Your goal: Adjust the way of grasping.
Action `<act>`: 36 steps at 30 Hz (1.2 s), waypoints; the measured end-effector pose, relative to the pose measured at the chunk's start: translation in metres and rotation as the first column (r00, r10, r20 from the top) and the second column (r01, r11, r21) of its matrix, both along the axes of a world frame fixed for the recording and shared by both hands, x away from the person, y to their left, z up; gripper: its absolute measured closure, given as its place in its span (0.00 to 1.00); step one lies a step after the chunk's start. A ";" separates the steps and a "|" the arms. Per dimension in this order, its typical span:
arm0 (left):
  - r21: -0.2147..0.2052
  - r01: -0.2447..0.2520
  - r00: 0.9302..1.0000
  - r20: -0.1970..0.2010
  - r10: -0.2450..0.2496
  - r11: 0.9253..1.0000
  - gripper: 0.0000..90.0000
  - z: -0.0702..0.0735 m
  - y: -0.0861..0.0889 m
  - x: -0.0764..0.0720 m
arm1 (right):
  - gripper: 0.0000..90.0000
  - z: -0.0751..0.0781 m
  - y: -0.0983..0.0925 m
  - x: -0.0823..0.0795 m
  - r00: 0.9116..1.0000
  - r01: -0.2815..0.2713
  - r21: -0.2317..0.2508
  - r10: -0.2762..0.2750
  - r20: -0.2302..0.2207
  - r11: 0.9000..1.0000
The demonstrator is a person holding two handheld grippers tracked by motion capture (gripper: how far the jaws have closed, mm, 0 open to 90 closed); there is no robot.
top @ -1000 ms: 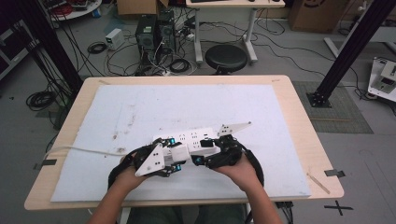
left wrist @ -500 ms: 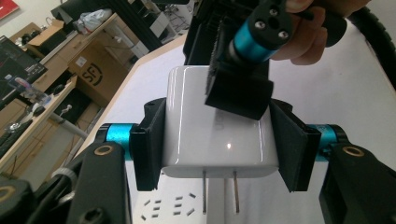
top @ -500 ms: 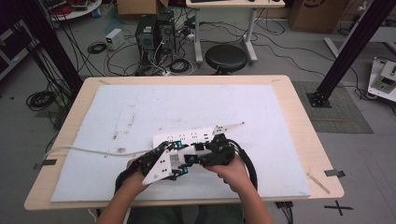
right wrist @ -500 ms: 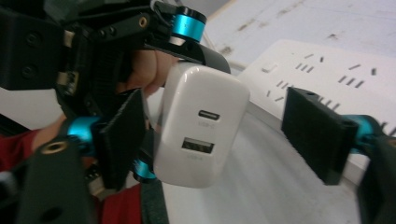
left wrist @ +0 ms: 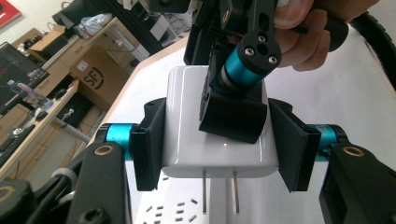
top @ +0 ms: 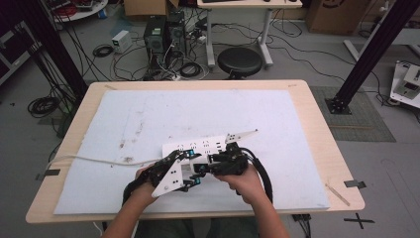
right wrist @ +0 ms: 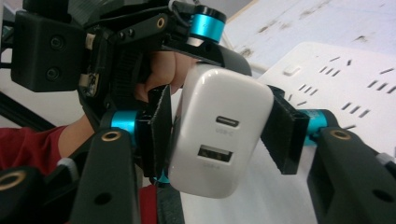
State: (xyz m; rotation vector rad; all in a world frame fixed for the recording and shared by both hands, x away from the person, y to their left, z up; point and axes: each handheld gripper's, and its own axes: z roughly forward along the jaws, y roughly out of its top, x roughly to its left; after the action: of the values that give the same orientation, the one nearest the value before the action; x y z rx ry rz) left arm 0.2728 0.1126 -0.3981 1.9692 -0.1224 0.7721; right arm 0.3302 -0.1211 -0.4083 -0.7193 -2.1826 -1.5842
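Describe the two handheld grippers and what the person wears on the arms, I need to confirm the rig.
Both the left gripper and right gripper are black frames with blue-anodised cylinders, brass-ringed pivot holes and flat black foam pads. A white three-cornered plate with dark holes tops the left gripper. A thick black cable loops from the right gripper. A red sleeve shows; forearms are bare.

Over the last second both hands have slid toward the lower left of the high view. The left tongs (top: 190, 174) were at lower centre, level with the right; they now sit lower and further left, with the grey plate (top: 168, 176) tipped down toward the desk's (top: 317, 148) near edge. The right tongs (top: 203, 166) have followed leftward, from right of the power strip's (top: 198, 147) middle to just below its centre. The right forearm (top: 262, 218), which came up nearly straight, now leans in from the lower right.
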 end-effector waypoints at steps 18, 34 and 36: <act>-0.051 -0.052 0.995 -0.089 0.048 0.997 0.24 0.014 0.006 0.006 | 0.70 0.007 -0.016 0.000 0.998 0.049 -0.058 -0.047 0.034 0.997; -0.122 -0.199 0.956 -0.243 0.166 0.972 0.19 0.031 0.048 0.021 | 0.70 0.027 -0.043 -0.005 0.968 0.187 -0.127 -0.161 0.195 0.974; -0.124 -0.223 0.948 -0.258 0.186 0.967 0.19 0.032 0.056 0.024 | 0.70 0.031 -0.045 -0.005 0.962 0.197 -0.129 -0.167 0.218 0.972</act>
State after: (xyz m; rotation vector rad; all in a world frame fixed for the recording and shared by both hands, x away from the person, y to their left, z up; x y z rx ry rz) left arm 0.2966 0.1687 -0.3662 1.9324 0.2860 0.6422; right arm 0.3254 -0.1663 -0.3775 -0.8579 -2.4688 -1.6621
